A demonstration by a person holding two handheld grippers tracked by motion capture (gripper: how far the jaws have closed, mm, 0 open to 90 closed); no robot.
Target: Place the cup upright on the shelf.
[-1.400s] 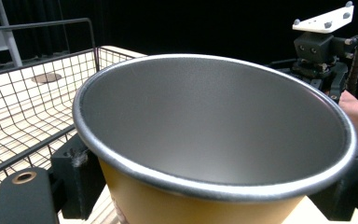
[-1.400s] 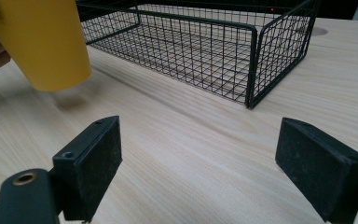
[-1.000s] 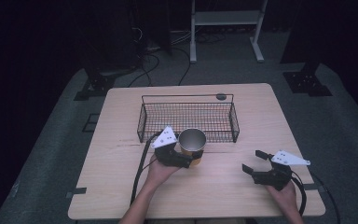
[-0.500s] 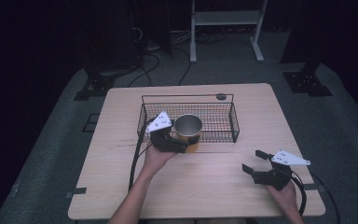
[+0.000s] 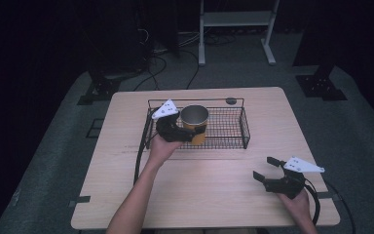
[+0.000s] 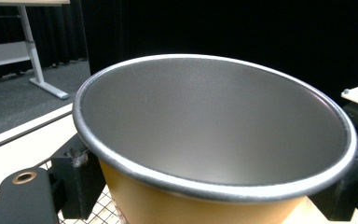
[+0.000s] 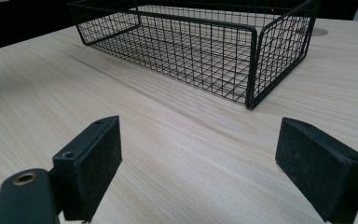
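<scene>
No readable text, label or number on anything

The black wire basket (image 5: pixel 224 127) stands on the far half of the worktop (image 5: pixel 199 185), its upright mesh walls barring any low approach from the sides. Its left end is taken by the yellow cup (image 5: pixel 195 124) clamped in the left tool (image 5: pixel 187 132); the right end is free. The near worktop lies bare between the forearm and the right tool (image 5: pixel 268 169), whose jaws gape wide, well apart from the basket's near right corner.
</scene>
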